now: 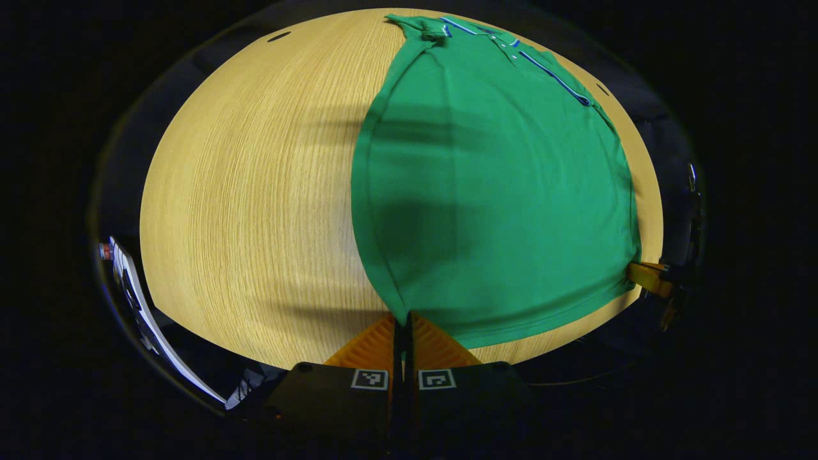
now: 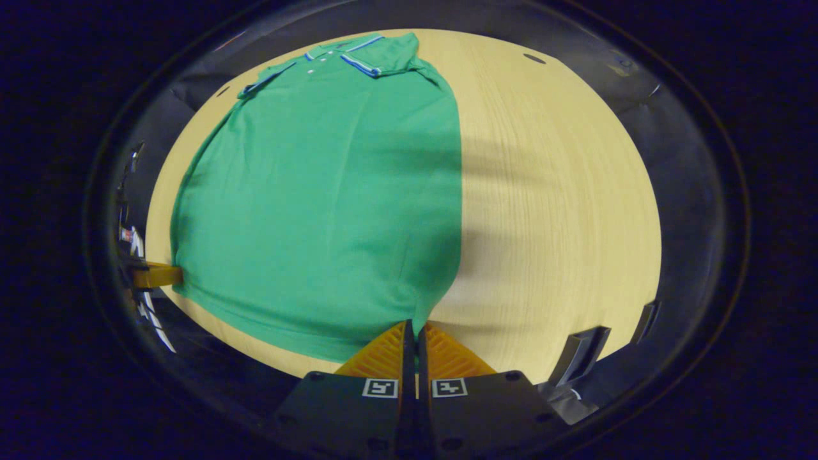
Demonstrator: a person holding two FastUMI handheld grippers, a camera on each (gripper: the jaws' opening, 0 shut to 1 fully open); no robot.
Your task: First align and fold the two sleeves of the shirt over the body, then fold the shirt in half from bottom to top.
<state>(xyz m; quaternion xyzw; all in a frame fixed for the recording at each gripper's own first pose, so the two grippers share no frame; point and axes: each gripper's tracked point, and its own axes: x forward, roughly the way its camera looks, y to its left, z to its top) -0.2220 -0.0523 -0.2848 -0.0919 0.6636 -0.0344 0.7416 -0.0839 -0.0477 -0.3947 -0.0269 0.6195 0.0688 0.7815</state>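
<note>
One green polo shirt (image 1: 498, 191) lies flat on the pale wood-grain table (image 1: 255, 204), collar at the far end and hem toward the cameras. Its sleeves are already folded in over the body, so the outline is a long narrow panel with straight side edges. The collar (image 1: 492, 38) and placket carry thin blue-and-white trim. The fabric is mostly smooth, with soft shadows across the middle.

In the left gripper view, the left gripper (image 1: 404, 326) sits at the shirt's near left hem corner; its fingers are pressed together with the corner of the cloth pinched between them. At the far right of that view, the other gripper's tip meets the opposite hem corner.

In the right gripper view, the same shirt (image 2: 332, 191) spreads to the left across the table (image 2: 549, 204), and the right gripper (image 2: 414, 332) has its fingers closed on the near right hem corner. The left gripper's tip (image 2: 156, 275) touches the hem corner at the left edge.

Counted: one shirt, one table, two grippers.
</note>
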